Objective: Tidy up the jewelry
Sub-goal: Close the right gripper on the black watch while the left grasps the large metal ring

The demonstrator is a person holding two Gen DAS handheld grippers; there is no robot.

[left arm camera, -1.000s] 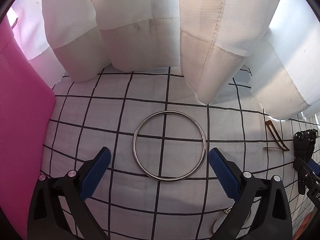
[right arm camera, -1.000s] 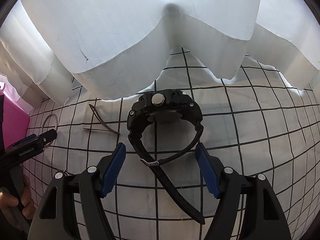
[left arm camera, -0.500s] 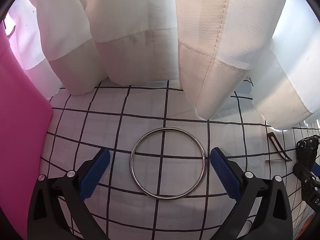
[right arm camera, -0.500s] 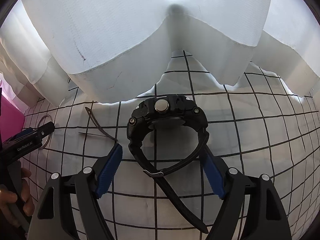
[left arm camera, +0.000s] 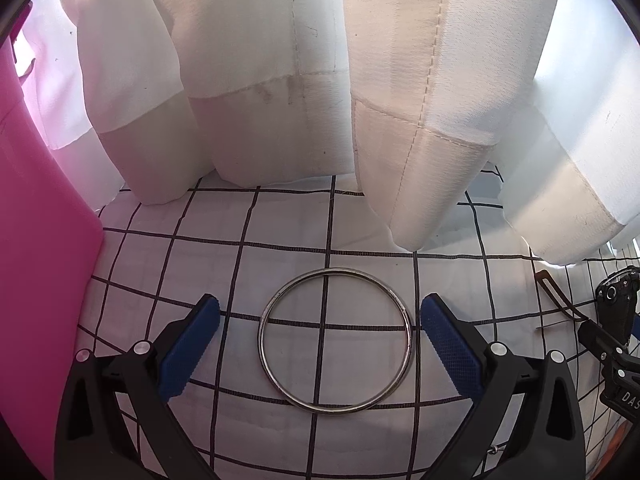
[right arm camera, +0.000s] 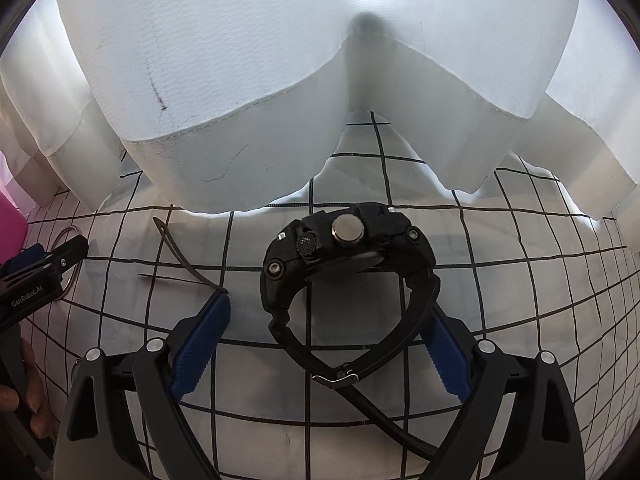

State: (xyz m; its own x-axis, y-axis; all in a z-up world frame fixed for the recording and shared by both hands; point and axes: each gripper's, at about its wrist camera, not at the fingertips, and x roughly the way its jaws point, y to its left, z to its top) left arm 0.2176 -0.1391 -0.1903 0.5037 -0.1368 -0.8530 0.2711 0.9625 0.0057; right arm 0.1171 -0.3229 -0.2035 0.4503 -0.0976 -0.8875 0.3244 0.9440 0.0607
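Note:
A silver metal bangle (left arm camera: 334, 341) lies flat on the white grid-lined cloth (left arm camera: 280, 224). My left gripper (left arm camera: 320, 340) is open, with the bangle between its blue pads (left arm camera: 450, 350). A black wristwatch (right arm camera: 344, 276) stands on its side on the cloth. My right gripper (right arm camera: 326, 338) is open around its strap, the right pad close to or touching the strap. A thin brown hair clip (right arm camera: 182, 258) lies left of the watch and also shows in the left wrist view (left arm camera: 554, 300).
White curtain folds (left arm camera: 320, 80) hang down onto the cloth just behind both objects. A pink box (left arm camera: 36, 260) stands at the far left. The left gripper's body (right arm camera: 36, 280) shows at the left edge of the right wrist view.
Both grippers have moved forward and lower. The bangle and the watch now sit further in between the open pads. Nothing has been gripped.

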